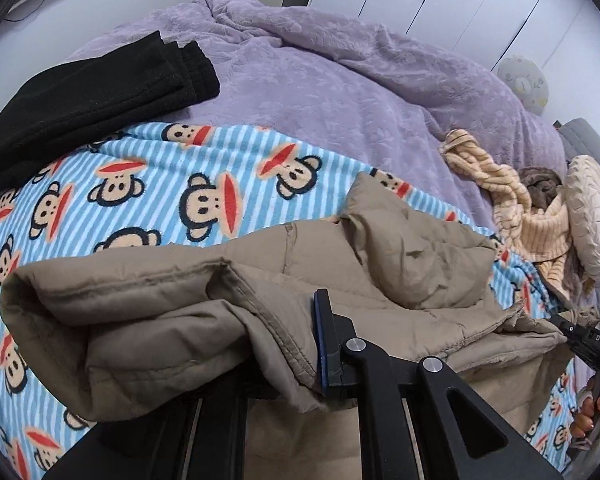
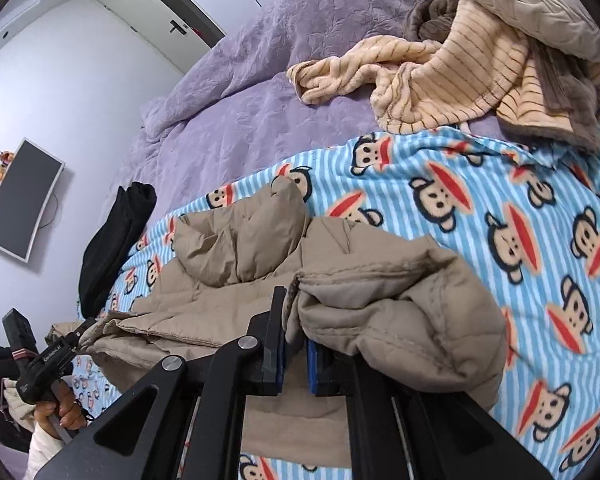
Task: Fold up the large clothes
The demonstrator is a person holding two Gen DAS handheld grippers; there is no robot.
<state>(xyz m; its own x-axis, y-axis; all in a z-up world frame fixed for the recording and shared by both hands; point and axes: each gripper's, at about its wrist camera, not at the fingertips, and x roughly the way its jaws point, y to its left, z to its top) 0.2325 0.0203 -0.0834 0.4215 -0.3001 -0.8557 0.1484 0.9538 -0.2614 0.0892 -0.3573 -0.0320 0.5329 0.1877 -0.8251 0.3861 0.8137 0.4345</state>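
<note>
A tan padded jacket (image 1: 400, 240) lies on a blue striped monkey-print blanket (image 1: 160, 184). My left gripper (image 1: 308, 344) is shut on a sleeve of the jacket (image 1: 140, 320), whose cloth drapes over the hidden left finger. In the right wrist view the jacket (image 2: 240, 240) spreads ahead, and my right gripper (image 2: 294, 348) is shut on its other sleeve (image 2: 400, 312), with cloth pinched between the blue pads. Each gripper shows at the edge of the other's view: the right gripper (image 1: 580, 336) and the left gripper (image 2: 60, 352), both at the jacket's ends.
A folded black garment (image 1: 92, 100) lies at the blanket's far left. A purple bedspread (image 1: 320, 72) covers the bed behind. Striped cream clothes (image 2: 440, 76) and a cream cushion (image 1: 592, 216) are piled at the right. A monitor (image 2: 24, 200) hangs on the wall.
</note>
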